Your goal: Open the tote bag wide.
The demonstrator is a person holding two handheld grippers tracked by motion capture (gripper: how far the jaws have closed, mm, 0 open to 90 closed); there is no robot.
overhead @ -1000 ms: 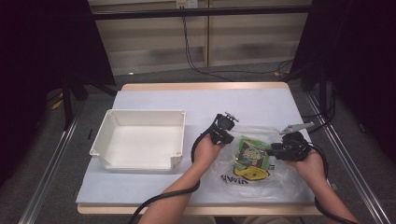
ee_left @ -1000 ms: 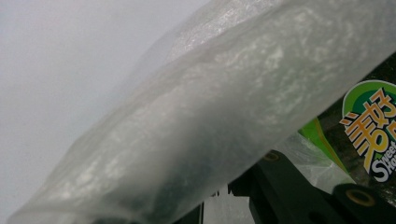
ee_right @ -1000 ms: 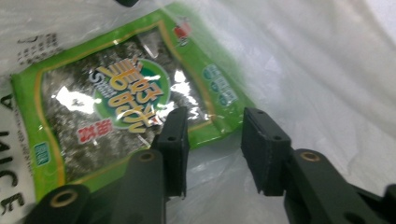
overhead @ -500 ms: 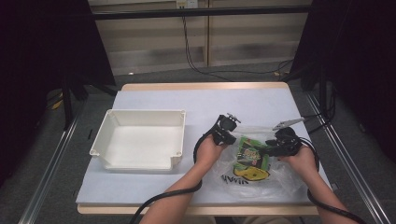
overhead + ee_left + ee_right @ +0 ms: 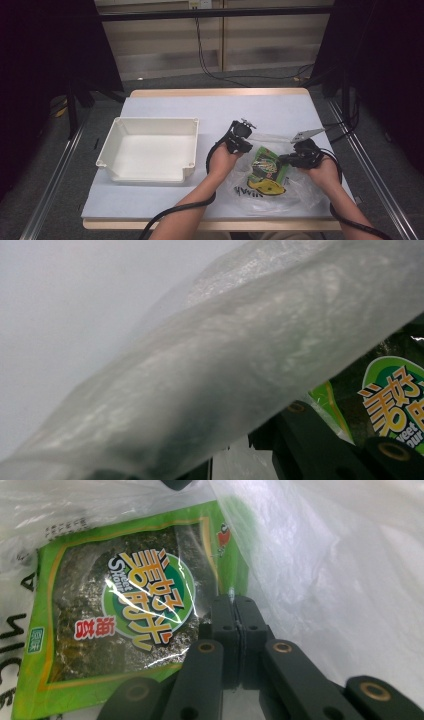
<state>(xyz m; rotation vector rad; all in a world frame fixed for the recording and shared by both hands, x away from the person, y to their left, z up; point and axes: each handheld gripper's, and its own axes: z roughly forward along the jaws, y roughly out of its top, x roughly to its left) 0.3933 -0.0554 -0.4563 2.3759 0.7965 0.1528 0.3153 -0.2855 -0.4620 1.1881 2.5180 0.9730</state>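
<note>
On the right half of the table [image 5: 165, 102] in front of me lies a clear plastic bag [image 5: 300, 192] with a green snack packet [image 5: 267, 167] inside it, well apart from the white bin [image 5: 150, 150] on the left. My left gripper [image 5: 240, 142] is clamped on the bag's far-left edge. My right gripper [image 5: 235, 612] has just been closing and now pinches the bag film beside the packet's corner, jaws pressed together.

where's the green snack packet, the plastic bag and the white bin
green snack packet [image 5: 125, 615]: right gripper view, its printed front.
plastic bag [image 5: 300, 192]: high view, clear film right of the packet.
white bin [image 5: 150, 152]: high view, bare inside floor.
</note>
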